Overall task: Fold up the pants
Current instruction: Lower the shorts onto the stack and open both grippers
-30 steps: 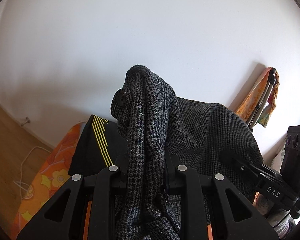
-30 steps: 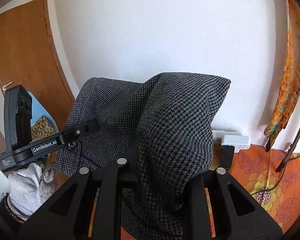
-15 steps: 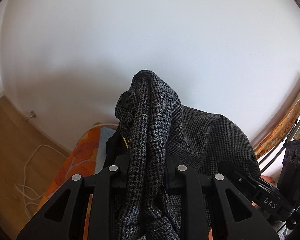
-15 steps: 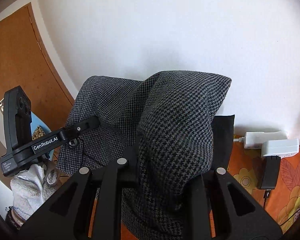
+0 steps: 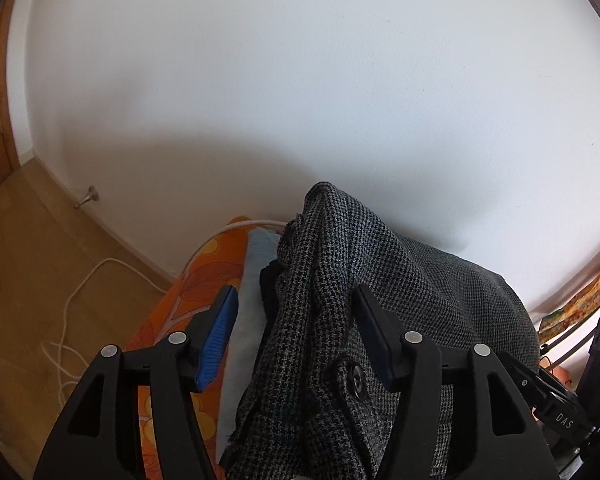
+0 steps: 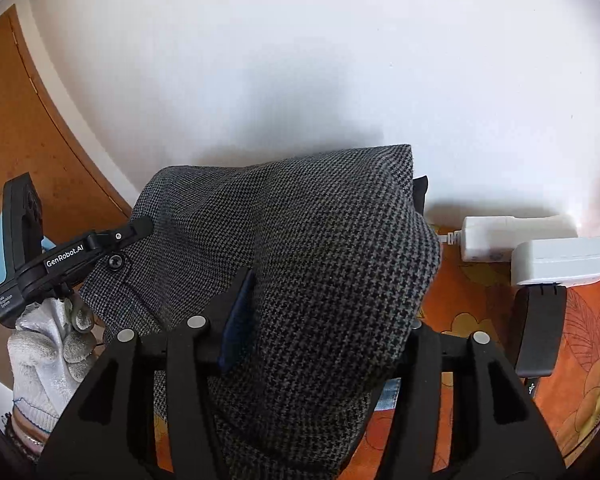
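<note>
The grey houndstooth pants (image 5: 412, 300) lie bunched on the orange flowered surface (image 5: 204, 272). My left gripper (image 5: 296, 340) is open: its blue-padded fingers (image 5: 220, 332) stand wide apart, with a fold of the pants and a black button (image 5: 354, 378) loose between them. My right gripper (image 6: 324, 320) is open too, its fingers (image 6: 240, 316) spread with the pants (image 6: 320, 260) draped over and between them. The right fingertip is hidden under the cloth. The left gripper body and gloved hand (image 6: 44, 344) show in the right wrist view.
A white wall stands close behind. White power adapters (image 6: 556, 252) and a black plug (image 6: 536, 332) lie on the orange surface (image 6: 472, 300) to the right. A light blue cloth (image 5: 252, 280) lies under the pants. Wooden floor with a white cable (image 5: 88, 292) is at left.
Both grippers have opened and let go of the pants. Both moved down and forward towards the wall, and the pants now rest lower on the surface.
</note>
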`<act>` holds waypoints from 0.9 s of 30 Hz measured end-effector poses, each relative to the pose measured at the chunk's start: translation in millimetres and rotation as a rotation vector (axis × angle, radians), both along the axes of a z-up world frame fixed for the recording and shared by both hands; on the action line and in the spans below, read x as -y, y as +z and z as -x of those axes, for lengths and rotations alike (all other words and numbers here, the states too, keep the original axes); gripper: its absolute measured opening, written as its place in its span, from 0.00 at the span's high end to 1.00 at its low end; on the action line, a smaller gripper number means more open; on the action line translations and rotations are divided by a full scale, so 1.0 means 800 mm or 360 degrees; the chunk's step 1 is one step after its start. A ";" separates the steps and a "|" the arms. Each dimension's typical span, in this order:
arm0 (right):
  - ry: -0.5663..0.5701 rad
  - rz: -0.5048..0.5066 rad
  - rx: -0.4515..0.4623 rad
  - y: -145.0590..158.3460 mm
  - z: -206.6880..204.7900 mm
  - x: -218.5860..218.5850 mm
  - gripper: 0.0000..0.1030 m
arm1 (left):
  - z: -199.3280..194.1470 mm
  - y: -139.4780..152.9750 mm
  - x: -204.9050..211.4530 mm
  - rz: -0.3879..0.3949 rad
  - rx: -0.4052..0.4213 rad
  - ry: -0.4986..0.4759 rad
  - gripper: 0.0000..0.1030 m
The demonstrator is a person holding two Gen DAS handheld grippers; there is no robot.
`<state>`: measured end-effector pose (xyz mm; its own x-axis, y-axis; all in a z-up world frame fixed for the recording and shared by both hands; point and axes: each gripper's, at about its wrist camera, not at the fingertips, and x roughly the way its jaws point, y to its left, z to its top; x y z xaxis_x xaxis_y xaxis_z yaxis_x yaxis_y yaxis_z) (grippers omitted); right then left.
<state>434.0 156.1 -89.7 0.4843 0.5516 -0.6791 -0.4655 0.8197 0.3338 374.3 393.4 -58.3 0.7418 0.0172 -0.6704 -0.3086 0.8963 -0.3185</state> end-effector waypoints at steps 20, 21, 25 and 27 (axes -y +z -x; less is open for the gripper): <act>-0.0022 0.0160 0.0053 0.038 0.069 0.075 0.42 | 0.109 0.059 0.066 -0.0212 -0.0106 0.0095 0.41; -0.0018 0.0155 0.0057 0.041 0.076 0.080 0.42 | 0.118 0.066 0.073 -0.0218 -0.0093 0.0087 0.41; -0.0012 0.0163 0.0112 0.067 0.111 0.097 0.42 | 0.155 0.088 0.102 -0.0245 -0.0034 0.0044 0.41; -0.0006 0.0153 0.0128 0.079 0.132 0.107 0.42 | 0.172 0.098 0.117 -0.0243 -0.0003 0.0018 0.41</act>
<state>328.7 70.4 -26.5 0.5416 0.4838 -0.6875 -0.4844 0.8480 0.2152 236.7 299.4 19.8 0.7398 0.1272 -0.6606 -0.3193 0.9307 -0.1783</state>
